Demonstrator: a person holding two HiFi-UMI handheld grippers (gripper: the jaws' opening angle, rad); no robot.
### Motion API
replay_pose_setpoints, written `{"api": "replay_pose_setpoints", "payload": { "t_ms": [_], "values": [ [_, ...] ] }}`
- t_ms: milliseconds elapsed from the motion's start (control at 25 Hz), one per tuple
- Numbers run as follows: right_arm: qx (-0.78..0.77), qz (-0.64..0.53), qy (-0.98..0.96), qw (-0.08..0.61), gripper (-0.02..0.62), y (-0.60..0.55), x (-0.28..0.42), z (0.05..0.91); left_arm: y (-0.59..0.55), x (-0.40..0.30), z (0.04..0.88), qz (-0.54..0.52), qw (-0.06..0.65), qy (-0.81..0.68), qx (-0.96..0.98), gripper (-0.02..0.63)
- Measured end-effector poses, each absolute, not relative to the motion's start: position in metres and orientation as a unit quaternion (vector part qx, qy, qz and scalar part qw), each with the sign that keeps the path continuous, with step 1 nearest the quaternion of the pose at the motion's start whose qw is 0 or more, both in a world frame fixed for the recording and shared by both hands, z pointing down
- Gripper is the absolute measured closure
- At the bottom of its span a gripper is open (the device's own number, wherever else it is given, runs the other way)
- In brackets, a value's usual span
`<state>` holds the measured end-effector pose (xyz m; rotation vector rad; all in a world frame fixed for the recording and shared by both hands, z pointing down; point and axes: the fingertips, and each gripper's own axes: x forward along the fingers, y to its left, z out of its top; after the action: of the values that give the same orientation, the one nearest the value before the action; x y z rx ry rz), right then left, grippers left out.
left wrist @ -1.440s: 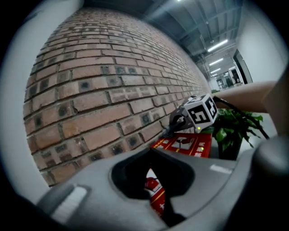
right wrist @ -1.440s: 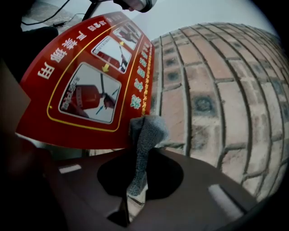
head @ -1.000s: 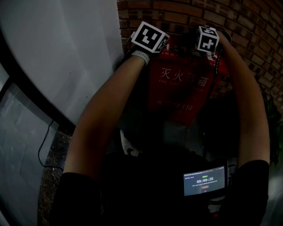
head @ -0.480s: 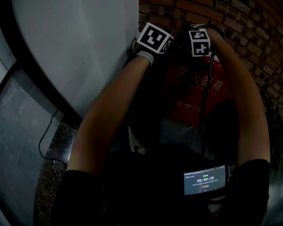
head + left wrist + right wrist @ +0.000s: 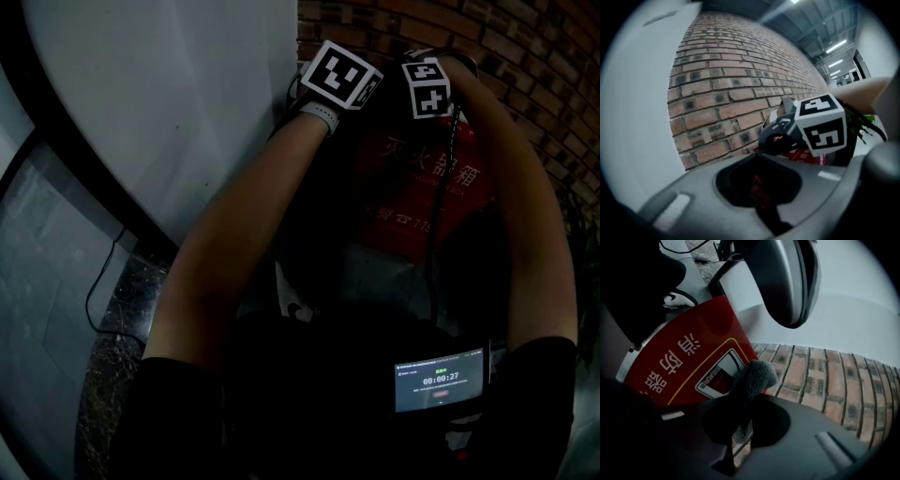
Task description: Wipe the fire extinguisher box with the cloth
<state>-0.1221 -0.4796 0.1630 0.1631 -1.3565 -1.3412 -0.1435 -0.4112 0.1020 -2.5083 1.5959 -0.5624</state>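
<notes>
The red fire extinguisher box with white characters stands against a brick wall. Both arms reach to its top edge, and the marker cubes of the left gripper and the right gripper sit close together there. In the right gripper view, my right gripper is shut on a grey cloth, which bunches up against the box's red face. In the left gripper view, my left gripper shows its jaws together, with a bit of red visible through them. The right gripper's cube is just beyond.
The brick wall runs behind and to the right of the box. A white curved wall with a dark base strip stands at the left. A cable lies on the speckled floor. A small screen hangs at the person's chest.
The right gripper with the cloth has slid left along the box's top, closing the gap to the left gripper. The head view has shifted a little.
</notes>
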Motion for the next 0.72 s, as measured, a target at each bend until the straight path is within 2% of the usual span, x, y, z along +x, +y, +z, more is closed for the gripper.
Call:
{"api": "replay_pose_setpoints", "payload": {
  "t_ms": [720],
  "values": [
    [0.122, -0.499, -0.618, 0.595, 0.571, -0.480, 0.013, 0.158, -0.413, -0.029, 0.089, -0.207, 0.064, 0.481, -0.850, 0.604]
  ]
}}
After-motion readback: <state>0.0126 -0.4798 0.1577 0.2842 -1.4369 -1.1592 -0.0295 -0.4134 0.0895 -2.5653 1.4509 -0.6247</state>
